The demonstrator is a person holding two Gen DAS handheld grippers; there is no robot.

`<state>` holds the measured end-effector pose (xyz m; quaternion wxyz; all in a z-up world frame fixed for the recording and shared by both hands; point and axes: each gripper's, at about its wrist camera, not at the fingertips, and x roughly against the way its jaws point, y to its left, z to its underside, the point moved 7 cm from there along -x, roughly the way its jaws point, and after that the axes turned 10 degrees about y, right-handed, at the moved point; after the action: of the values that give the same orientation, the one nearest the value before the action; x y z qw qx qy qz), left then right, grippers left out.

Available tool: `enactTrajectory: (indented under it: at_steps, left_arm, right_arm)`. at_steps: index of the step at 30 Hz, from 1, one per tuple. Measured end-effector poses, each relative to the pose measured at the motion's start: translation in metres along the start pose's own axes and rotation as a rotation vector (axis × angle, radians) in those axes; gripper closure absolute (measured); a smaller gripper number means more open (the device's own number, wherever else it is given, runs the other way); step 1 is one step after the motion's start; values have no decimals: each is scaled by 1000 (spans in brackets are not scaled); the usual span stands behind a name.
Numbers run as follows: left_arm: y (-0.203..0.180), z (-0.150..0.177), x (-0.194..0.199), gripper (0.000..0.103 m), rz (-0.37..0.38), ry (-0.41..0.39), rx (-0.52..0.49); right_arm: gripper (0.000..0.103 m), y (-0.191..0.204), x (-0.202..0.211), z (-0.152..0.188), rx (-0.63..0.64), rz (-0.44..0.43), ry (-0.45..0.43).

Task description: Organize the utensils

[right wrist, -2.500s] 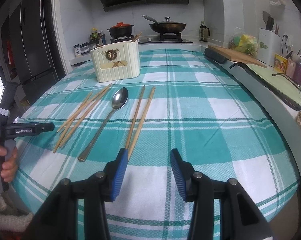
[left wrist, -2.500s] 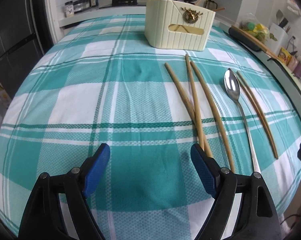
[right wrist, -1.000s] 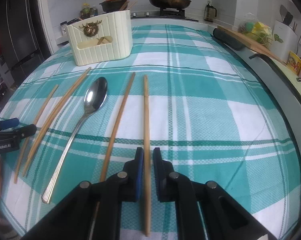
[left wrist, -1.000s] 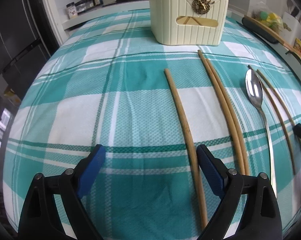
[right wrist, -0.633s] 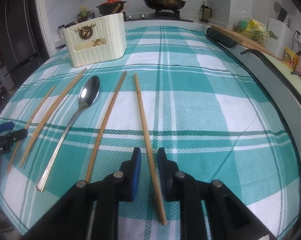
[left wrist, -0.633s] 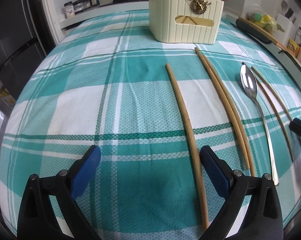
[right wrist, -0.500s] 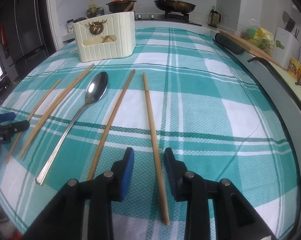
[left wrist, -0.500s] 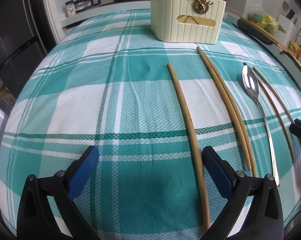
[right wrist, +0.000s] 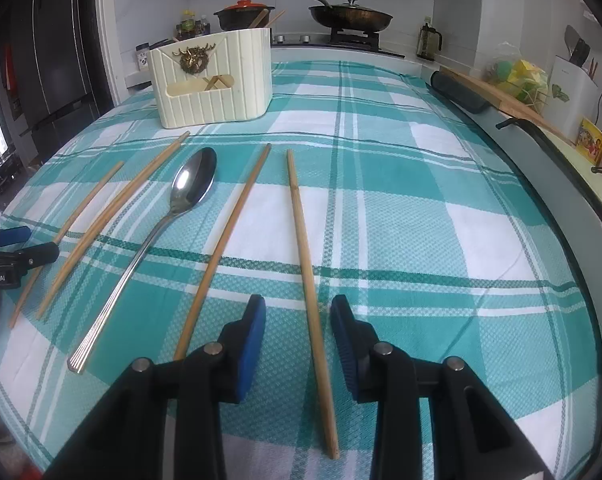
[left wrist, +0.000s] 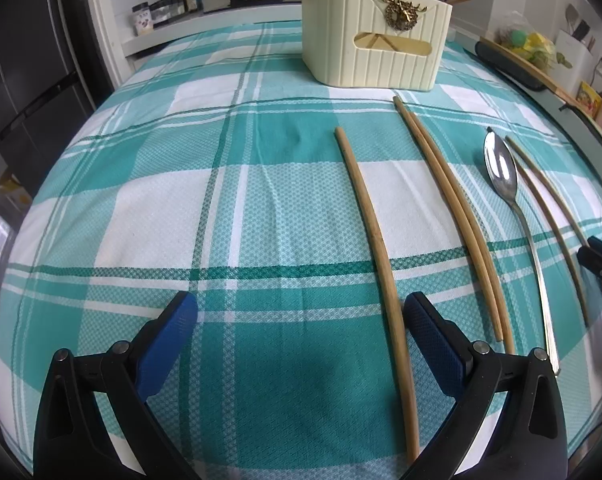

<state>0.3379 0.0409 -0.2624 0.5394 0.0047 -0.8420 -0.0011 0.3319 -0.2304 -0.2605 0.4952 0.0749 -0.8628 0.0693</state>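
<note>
Kitchen bench under a teal plaid cloth (right wrist: pixel 401 184), cream holder (right wrist: pixel 217 80) at the far end. Rightmost chopstick (right wrist: pixel 307 256) lies flat on the cloth, running between the right gripper (right wrist: pixel 298 316) jaws; they're opening and neither pad touches it. Looks light, stiff and thin, likely to roll or slip, so pinch square near the thick end. Spoon (right wrist: pixel 157 232) and the other chopsticks lie to its left. Left gripper (left wrist: pixel 301 320) jaws are spread wide, a single chopstick (left wrist: pixel 375 240) just inside the right pad.
</note>
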Motion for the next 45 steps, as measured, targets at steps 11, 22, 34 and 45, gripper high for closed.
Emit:
enactTrajectory:
  at_steps: [11, 22, 34, 45]
  left_arm:
    - [6, -15, -6, 0, -25, -12, 54]
    - [2, -27, -13, 0, 27, 18, -45]
    - [-21, -84, -36, 15, 83, 76, -153]
    - [-30, -106, -22, 98, 129, 29, -138]
  right_arm:
    - [57, 0, -5, -8, 17, 32, 9]
    - [48, -1, -14, -22, 110, 28, 99]
    - [52, 9, -57, -89, 225, -98, 162]
    - [97, 9, -76, -140, 116, -138, 160]
